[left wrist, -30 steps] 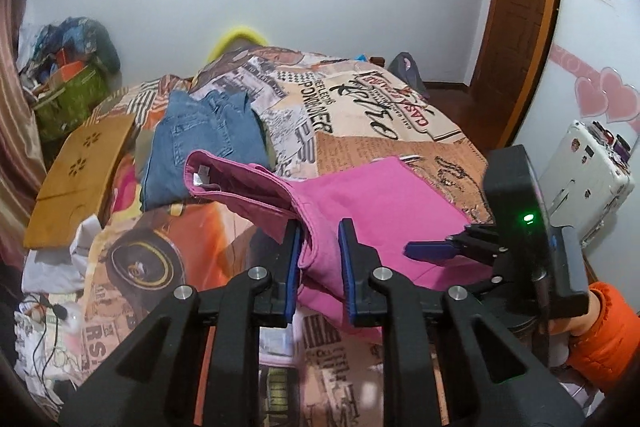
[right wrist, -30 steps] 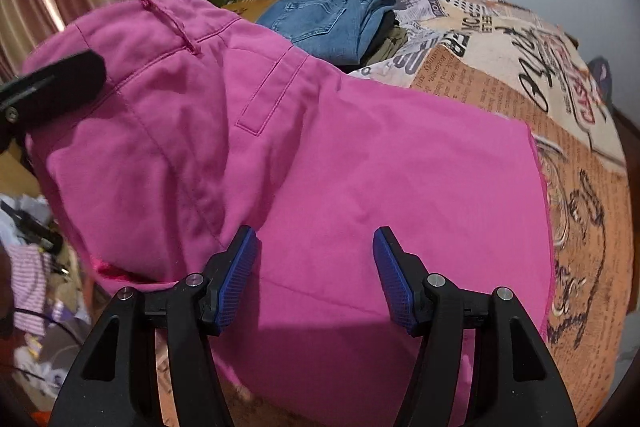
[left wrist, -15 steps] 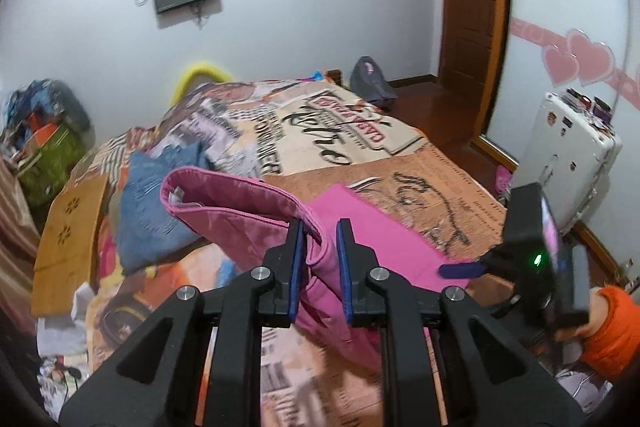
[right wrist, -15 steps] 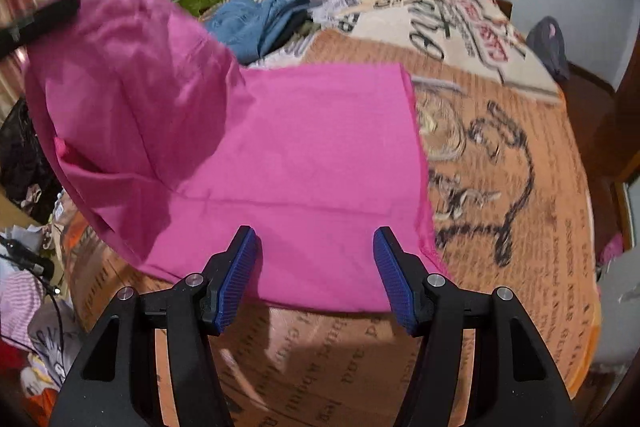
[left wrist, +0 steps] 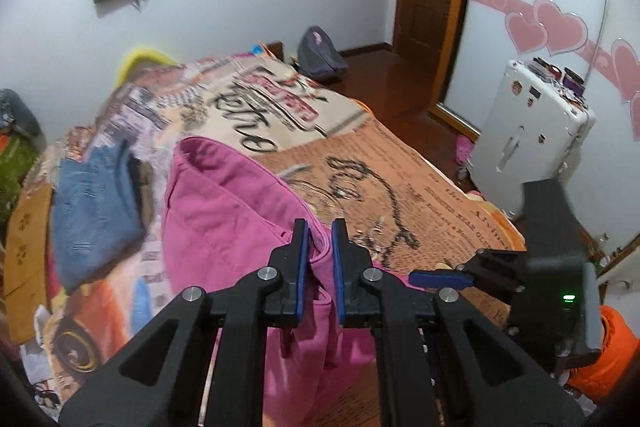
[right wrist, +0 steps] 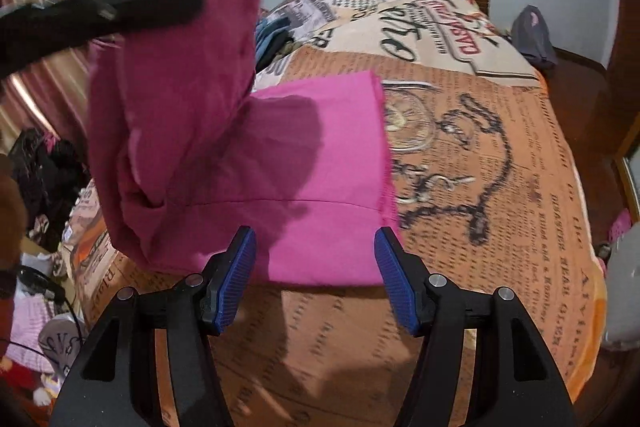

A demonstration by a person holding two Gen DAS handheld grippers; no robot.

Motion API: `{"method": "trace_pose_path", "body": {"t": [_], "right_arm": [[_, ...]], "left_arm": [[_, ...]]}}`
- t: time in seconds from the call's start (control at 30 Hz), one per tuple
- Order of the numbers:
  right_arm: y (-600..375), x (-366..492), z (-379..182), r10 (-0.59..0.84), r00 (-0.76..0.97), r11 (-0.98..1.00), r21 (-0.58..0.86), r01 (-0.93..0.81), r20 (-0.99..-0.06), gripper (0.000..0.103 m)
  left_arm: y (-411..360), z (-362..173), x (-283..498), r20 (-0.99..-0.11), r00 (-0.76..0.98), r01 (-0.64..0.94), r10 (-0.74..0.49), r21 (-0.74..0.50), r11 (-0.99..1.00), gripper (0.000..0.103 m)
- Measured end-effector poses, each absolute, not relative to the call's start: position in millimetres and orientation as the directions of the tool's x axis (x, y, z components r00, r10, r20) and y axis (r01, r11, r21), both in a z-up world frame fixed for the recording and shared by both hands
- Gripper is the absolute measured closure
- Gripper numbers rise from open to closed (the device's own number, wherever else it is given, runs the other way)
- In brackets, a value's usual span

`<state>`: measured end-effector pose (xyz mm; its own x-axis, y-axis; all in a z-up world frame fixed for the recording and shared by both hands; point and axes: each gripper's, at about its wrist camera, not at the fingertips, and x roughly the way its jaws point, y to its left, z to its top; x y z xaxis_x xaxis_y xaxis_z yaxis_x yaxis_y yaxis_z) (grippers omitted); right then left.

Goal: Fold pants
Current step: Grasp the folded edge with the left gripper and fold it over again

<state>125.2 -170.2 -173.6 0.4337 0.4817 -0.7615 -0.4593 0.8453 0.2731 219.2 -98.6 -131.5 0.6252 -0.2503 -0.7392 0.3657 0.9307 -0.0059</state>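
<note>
Bedspread (right wrist: 500,187) serves as work surface. My left gripper (left wrist: 319,247) is closing its jaws on a raised fold of the pants (right wrist: 320,167); my right gripper (right wrist: 316,267) hovers released over their near edge. Jeans (left wrist: 92,203) lie beyond, left.

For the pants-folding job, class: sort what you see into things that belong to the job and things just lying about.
Belongs to the job:
pink pants
left gripper, jaws closing on a fold of the pants
right gripper, open, nothing between its jaws
bed cover

Just lying about:
blue jeans
white suitcase
grey backpack
</note>
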Motion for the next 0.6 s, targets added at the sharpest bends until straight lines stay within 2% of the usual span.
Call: {"method": "trace_pose_path", "body": {"t": [0.17, 0.3, 0.4, 0.6], "right_arm": [[-190, 120, -171, 0.452, 0.465, 0.870, 0.260, -0.419, -0.761, 0.045], [-195, 117, -171, 0.444, 0.469, 0.875, 0.257, -0.410, -0.764, 0.045], [-195, 119, -172, 0.447, 0.464, 0.874, 0.264, -0.408, -0.764, 0.045], [-185, 118, -175, 0.462, 0.446, 0.864, 0.276, -0.420, -0.767, 0.045]], "left_arm": [[-105, -140, 232, -0.774, 0.568, 0.352, -0.279, -0.078, 0.933, 0.092], [-93, -127, 234, -0.744, 0.607, 0.330, -0.279, -0.083, 0.940, 0.079], [-73, -125, 239, -0.734, 0.639, 0.296, -0.232, -0.043, 0.954, 0.065], [-12, -160, 273, -0.802, 0.588, 0.197, -0.108, 0.013, 0.980, 0.063]]}}
